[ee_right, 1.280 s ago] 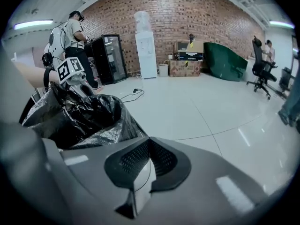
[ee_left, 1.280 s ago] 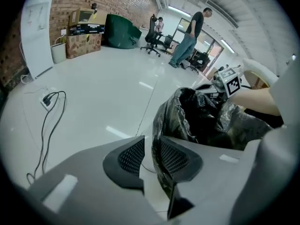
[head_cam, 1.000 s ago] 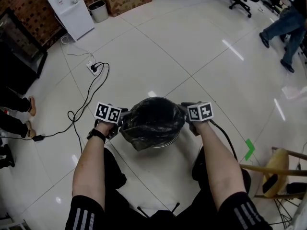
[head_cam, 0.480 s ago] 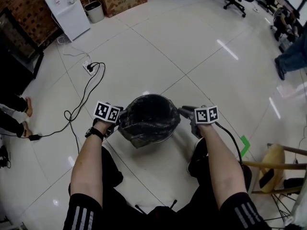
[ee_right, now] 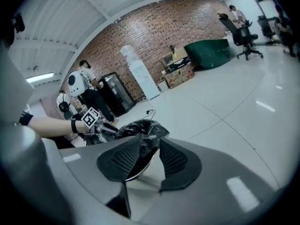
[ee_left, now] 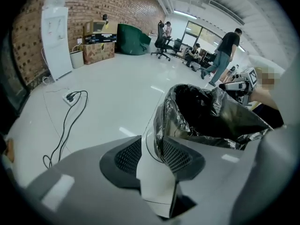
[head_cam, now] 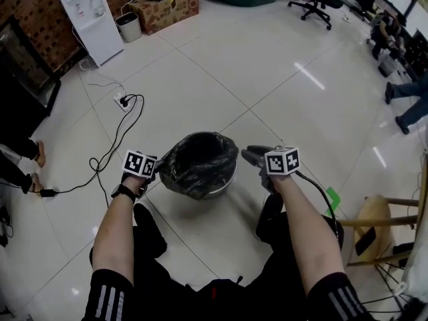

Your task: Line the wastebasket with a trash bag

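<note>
head view: the wastebasket point(head_cam: 224, 191) stands on open floor point(head_cam: 221, 79) with the trash bag point(head_cam: 197, 162) draped over its rim. a cable point(head_cam: 120, 126) lies well left. both forearms reach forward: the left gripper point(head_cam: 160, 170) is at the bag's left edge, the right gripper point(head_cam: 249, 156) just beside its right edge, apart.
left gripper view: jaws apart and opening, with floor and basket rim showing between them.
right gripper view: jaws released, gripping nothing, pointing at the bag.

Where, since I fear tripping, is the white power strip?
In the head view the white power strip lies upper left, between the white water dispenser and the black-bagged metal wastebasket.
</note>
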`<state>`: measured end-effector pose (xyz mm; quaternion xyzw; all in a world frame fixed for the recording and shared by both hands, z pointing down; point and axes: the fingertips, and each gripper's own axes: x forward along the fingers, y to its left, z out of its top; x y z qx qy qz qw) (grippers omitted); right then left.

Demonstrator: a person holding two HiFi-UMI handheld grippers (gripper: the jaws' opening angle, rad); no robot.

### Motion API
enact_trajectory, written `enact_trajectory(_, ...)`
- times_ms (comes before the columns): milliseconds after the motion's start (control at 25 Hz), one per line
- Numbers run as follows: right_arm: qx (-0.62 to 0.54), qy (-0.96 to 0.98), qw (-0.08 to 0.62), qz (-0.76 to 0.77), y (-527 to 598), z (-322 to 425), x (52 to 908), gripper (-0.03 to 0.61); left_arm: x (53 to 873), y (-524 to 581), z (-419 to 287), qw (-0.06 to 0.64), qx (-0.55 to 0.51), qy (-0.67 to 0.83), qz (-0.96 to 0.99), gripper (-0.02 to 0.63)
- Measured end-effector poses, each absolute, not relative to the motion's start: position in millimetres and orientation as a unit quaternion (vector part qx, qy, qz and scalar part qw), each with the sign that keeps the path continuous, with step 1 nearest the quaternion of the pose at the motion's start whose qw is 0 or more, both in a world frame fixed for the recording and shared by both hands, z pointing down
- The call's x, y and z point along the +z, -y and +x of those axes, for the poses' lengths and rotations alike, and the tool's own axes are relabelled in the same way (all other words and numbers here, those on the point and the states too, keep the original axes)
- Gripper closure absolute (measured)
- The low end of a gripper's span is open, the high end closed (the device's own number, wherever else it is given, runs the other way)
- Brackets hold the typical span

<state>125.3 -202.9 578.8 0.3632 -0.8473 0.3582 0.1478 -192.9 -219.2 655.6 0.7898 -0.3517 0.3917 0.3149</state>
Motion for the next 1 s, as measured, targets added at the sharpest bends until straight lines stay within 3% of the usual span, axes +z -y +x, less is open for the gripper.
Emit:
enact_trajectory(520,0.278,0.833,0.227,0.422,173.3,102.3,579.3,0.388,665.0,135.9,-139.8,0.304,0.452,0.300,0.783,0.479)
enact_trajectory(720,0.295,0.841,0.184,0.414,185.5,88.5,569.0,0.388,664.3,135.7,-136.9,0.294,0.463,0.298,0.781,0.480)
enact_trajectory(880,0.318,0.830,0.203,0.411,188.6,75.9,589.3,0.391,669.5,135.7,-137.3,0.299,0.467,0.296,0.778,0.480)
enact_trajectory(920,0.319,0.827,0.212,0.412,187.9,75.8,595.6,0.408,671.1,136.4,-136.7,0.300,0.467,0.296,0.778,0.480)
enact_trajectory(1000,0.315,0.821,0.226,0.420,188.1,79.4,604.7,0.523,673.6,139.6,-137.0,0.302,0.466,0.296,0.778,0.480)
